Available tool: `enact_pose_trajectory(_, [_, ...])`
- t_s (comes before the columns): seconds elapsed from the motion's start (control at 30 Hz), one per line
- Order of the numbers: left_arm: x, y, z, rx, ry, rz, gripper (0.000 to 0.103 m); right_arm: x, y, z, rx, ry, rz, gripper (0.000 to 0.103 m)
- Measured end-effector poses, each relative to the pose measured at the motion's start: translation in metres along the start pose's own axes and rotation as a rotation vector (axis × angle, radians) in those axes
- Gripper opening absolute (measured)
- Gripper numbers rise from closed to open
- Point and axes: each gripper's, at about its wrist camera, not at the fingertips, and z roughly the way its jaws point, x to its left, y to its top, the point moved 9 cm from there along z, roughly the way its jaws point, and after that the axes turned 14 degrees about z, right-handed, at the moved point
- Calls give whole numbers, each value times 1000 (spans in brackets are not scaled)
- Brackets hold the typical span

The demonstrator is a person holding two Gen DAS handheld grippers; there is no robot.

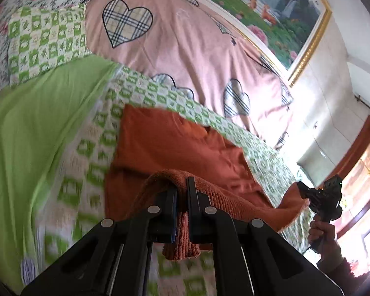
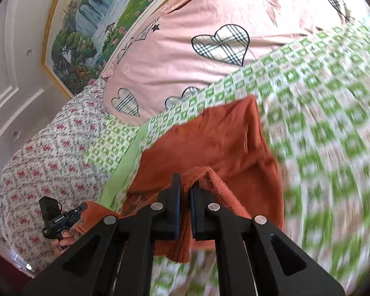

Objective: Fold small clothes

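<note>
**Rust garment lifted by one hem, both grippers clamped**

The left gripper [image 1: 182, 190] has its fingers pinched narrow on the ribbed edge of the rust-orange garment [image 1: 175, 145], a fold of knit hanging down between the pads. The right gripper [image 2: 185, 187] is likewise closed tight on the same hem further along; in the left wrist view it shows at the far right, held by a hand [image 1: 320, 231].

The hem stretches between the two grippers, raised off the bed. The rest of the garment lies flat on the green-and-white checked blanket [image 2: 320, 123], its far edge straight and just short of the pink heart-print quilt [image 1: 185, 49]. Checked blanket lies bare on both sides of the garment and beyond it up to the quilt. A plain green sheet [image 1: 37, 128] borders the blanket. Motion blur smears the near blanket, so the garment's near corners are probably hidden beneath the grippers.
</note>
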Motion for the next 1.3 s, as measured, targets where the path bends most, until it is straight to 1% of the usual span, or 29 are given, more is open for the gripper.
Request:
enact_pose_trajectory(0.1, [13, 24, 27, -6, 15, 0, 4, -4, 29, 23, -15, -9, 4, 8])
enact_pose_trajectory(0.2, [25, 43, 53, -3, 38, 4, 4, -13, 50, 46, -13, -34, 11, 8])
enact_pose_trajectory(0.33, [40, 58, 87, 20, 55, 4, 4, -28, 68, 74, 0, -78, 16, 8])
enact_pose_trajectory(0.47, [54, 69, 115, 38, 63, 0, 4, -45, 88, 96, -7, -118, 28, 8])
enact_pose_trajectory(0.57, [67, 72, 140, 65, 71, -12, 4, -61, 97, 110, -6, -145, 46, 8])
enact_pose_trajectory(0.63, [75, 70, 158, 91, 82, -19, 4, -73, 100, 123, 4, -196, 41, 8])
enact_pose_trajectory(0.77, [101, 55, 195, 169, 133, -49, 5, -95, 97, 146, 42, -266, 49, 8])
enact_pose_trajectory(0.87, [114, 38, 211, 229, 137, -88, 8, -105, 92, 158, 72, -316, 47, 10])
enact_pose_trajectory(0.9, [115, 34, 211, 240, 133, -104, 9, -106, 91, 158, 75, -322, 51, 12])
enact_pose_trajectory(0.93, [115, 30, 208, 242, 123, -120, 11, -107, 91, 155, 71, -329, 53, 14])
enact_pose_trajectory(1.0, [105, 24, 196, 236, 105, -112, 19, -102, 90, 140, 30, -348, 39, 29])
enact_pose_trajectory(1.03, [95, 19, 188, 240, 99, -91, 24, -98, 89, 132, 9, -354, 26, 42])
enact_pose_trajectory(1.07, [85, 14, 180, 243, 86, -71, 29, -93, 87, 125, -10, -353, 10, 45])
enact_pose_trajectory(1.1, [74, 9, 175, 245, 74, -54, 31, -85, 82, 120, -19, -348, -12, 45])
enact_pose_trajectory(1.13, [62, 3, 171, 252, 57, -37, 36, -75, 73, 120, -8, -332, -37, 45])
enact_pose_trajectory(1.17, [40, -6, 170, 269, 21, -12, 38, -60, 54, 126, 46, -295, -85, 45])
enact_pose_trajectory(1.23, [9, -20, 176, 306, -31, 36, 40, -40, 19, 146, 178, -252, -172, 45])
enact_pose_trajectory(1.27, [-8, -26, 184, 336, -42, 78, 40, -30, -4, 160, 263, -234, -230, 45])
enact_pose_trajectory(1.3, [-18, -30, 192, 361, -34, 122, 41, -25, -18, 169, 311, -226, -269, 45])
